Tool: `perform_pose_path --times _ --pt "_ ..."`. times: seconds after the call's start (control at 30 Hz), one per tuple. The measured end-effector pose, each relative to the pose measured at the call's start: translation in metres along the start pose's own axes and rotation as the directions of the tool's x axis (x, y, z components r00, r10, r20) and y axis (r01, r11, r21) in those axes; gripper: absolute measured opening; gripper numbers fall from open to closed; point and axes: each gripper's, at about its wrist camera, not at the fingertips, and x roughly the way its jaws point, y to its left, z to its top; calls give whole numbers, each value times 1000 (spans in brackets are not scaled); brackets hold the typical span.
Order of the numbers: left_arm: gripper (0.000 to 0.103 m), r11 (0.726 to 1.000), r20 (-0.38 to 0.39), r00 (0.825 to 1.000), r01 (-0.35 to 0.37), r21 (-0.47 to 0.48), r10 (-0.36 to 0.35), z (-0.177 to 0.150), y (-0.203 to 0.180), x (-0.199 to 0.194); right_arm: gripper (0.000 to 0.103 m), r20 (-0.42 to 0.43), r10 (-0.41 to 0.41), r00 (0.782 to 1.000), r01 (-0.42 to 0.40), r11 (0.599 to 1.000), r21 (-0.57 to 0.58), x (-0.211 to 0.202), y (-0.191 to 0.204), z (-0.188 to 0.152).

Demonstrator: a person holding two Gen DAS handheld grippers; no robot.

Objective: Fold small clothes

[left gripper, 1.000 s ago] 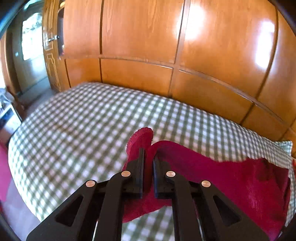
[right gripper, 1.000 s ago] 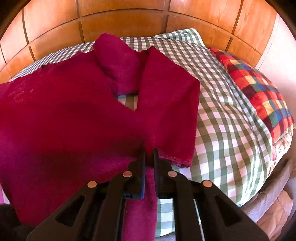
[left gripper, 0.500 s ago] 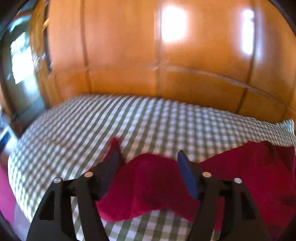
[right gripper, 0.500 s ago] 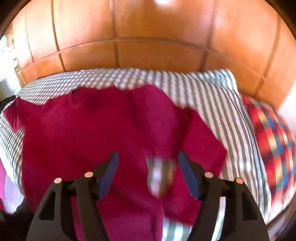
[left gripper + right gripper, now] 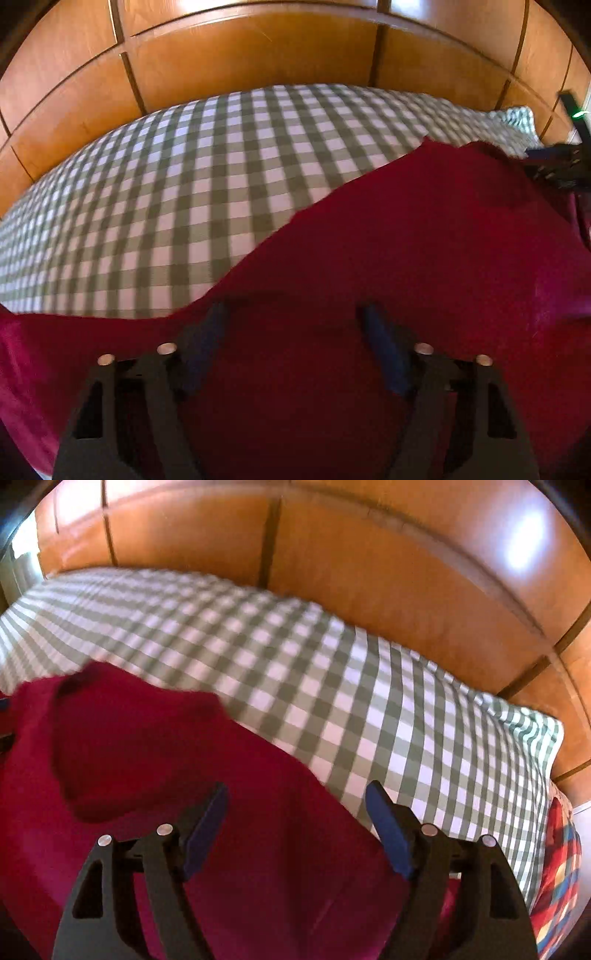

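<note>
the red garment [image 5: 406, 277] lies spread on the checked bedsheet [image 5: 221, 177], along the near edge of the bed, well short of the wooden headboard panels [image 5: 258, 48] at the far edge. its long axis seems to run left to right along that near edge; which end is neck and which is hem cannot be told, though the right wrist view shows a rounded fold or lump [image 5: 122, 738] toward the left part of the cloth.

on the left, the left gripper [image 5: 295, 339] hangs over the cloth with its jaws wide apart and nothing between them. the garment's far edge runs wavy and slanted here, so a fold taken from this side could come out crooked.

to the right, the right gripper [image 5: 295, 819] is likewise spread wide and empty, just above the garment's right portion, near where the red cloth [image 5: 258, 867] meets the sheet. the pictures are blurred, so the exact edge is hard to place; a pinch there might catch the bedsheet together with the cloth, or only one layer. at the bed's right corner sit a checked pillow [image 5: 517, 738] and a multicoloured plaid one [image 5: 557, 867], clear of the garment.
</note>
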Motion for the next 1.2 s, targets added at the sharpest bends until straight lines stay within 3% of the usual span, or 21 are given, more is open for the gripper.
perform_pose_path --times 0.03,0.07,0.1,0.23,0.33,0.4,0.5,0.57,0.6,0.67,0.7,0.73,0.77,0.9,1.03,1.13,1.2 --pt "34 999 17 999 38 12 -38 -1 -4 -2 47 -10 52 999 -52 999 -4 2 -1 -4" --pt "13 998 28 998 60 8 -60 -1 -5 -5 36 -4 90 996 -90 996 -17 -1 1 -7" --pt "12 997 34 996 78 -3 -78 0 -7 -7 12 5 83 997 -83 996 -34 -5 4 -9" --pt "10 998 131 990 48 -39 -42 19 -11 -22 7 94 -8 996 14 998 -65 -31 5 -11" --pt "10 996 198 980 28 -87 -11 52 -6 -28 7 186 -106 977 105 994 19 -47 -19 8" --pt "10 994 224 973 -25 -104 48 78 -11 -22 7 214 -167 963 154 985 75 -46 -27 25" --pt "12 986 214 971 -78 -148 109 116 -12 -4 7 231 -273 934 244 959 147 -36 -33 52" --pt "17 980 166 979 -86 -177 116 137 -12 12 10 207 -333 920 297 936 186 -21 -37 64" --pt "17 974 149 979 -109 -200 140 142 -11 16 16 195 -342 919 304 931 203 -16 -38 65" --pt "20 975 150 984 -66 -212 99 142 -7 11 45 198 -327 924 280 932 230 -9 -38 62" --pt "28 974 155 984 -48 -221 84 137 -6 8 68 208 -324 923 273 931 240 -12 -40 59" --pt "46 971 168 983 -36 -235 78 128 -3 0 74 231 -316 920 256 932 256 -18 -39 48" --pt "53 968 186 980 -21 -249 69 118 0 -9 74 232 -305 924 244 935 256 -22 -38 42" --pt "53 955 199 980 67 -289 -8 66 3 -34 78 260 -181 949 119 964 237 -50 -17 -2" --pt "53 952 166 985 87 -293 -39 10 -3 -53 78 248 8 969 -46 988 150 -89 40 -78" --pt "53 950 139 989 86 -300 -46 -33 -13 -67 78 220 147 964 -167 983 74 -117 87 -129" --pt "53 935 122 990 107 -338 -69 -61 -15 -75 78 195 269 943 -283 958 47 -134 125 -157"
